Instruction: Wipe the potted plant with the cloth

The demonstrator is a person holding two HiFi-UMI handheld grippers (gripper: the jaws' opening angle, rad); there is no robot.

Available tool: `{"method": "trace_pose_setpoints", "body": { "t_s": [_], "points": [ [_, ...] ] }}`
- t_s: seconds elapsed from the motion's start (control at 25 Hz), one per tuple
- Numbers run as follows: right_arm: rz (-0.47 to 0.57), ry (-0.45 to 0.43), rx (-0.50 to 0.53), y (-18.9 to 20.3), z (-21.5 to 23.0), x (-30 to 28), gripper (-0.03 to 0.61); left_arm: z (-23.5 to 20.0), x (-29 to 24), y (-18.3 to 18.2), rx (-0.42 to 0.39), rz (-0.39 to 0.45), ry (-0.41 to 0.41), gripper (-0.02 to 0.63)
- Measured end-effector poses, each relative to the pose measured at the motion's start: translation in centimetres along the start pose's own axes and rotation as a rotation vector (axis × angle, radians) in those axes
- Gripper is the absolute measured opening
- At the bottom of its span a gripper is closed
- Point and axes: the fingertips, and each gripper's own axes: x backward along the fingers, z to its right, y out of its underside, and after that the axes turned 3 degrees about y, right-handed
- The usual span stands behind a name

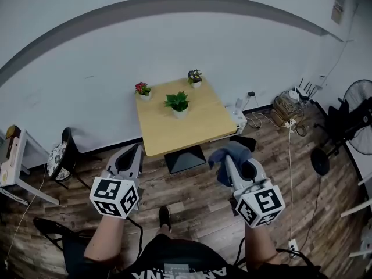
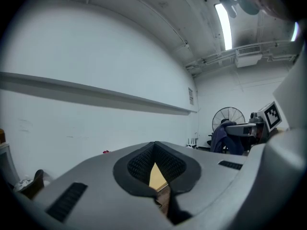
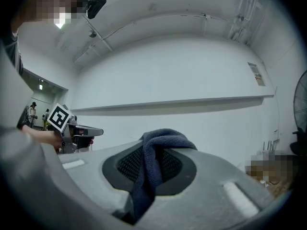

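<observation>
Three small potted plants stand on a square wooden table (image 1: 192, 127) ahead: a green one (image 1: 177, 103) in the middle, a red-flowered one (image 1: 142, 90) at the back left, a dark one (image 1: 195, 77) at the back right. My right gripper (image 1: 228, 158) is shut on a dark blue cloth (image 1: 228, 156), which drapes over its jaws (image 3: 156, 171). My left gripper (image 1: 136, 151) is shut with nothing in it; a sliver of the table top shows through a slit between its jaws (image 2: 156, 174). Both grippers hang above the wooden floor, short of the table's near edge.
A white wall runs behind the table. Cables, a basket (image 1: 288, 106) and a floor fan (image 1: 349, 127) are at the right. A chair (image 1: 61, 156) and white shelf (image 1: 17, 167) stand at the left. The person's shoe (image 1: 164, 217) shows below.
</observation>
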Motion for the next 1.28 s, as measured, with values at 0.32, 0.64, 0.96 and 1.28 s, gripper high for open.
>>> {"method": "trace_pose_setpoints", "body": {
  "t_s": [0.32, 0.64, 0.96, 1.28],
  "points": [
    [-0.009, 0.052, -0.012, -0.1, 1.9, -9.4, 0.046, -7.2, -8.0, -0.2, -0.029, -0.020, 0.041, 0.002],
    [-0.034, 0.107, -0.018, 0.0, 3.2, -17.1, 0.046, -12.9, -14.0, -0.5, -0.038, -0.034, 0.106, 0.002],
    [-0.029, 0.132, -0.003, -0.2, 3.6, -22.9, 0.046, -16.3, -18.8, 0.1, -0.059, -0.045, 0.170, 0.002],
    [-0.027, 0.109, -0.015, 0.3, 6.4, -26.7, 0.046, -17.2, -21.9, 0.8, -0.041, -0.043, 0.155, 0.002]
  ]
}}
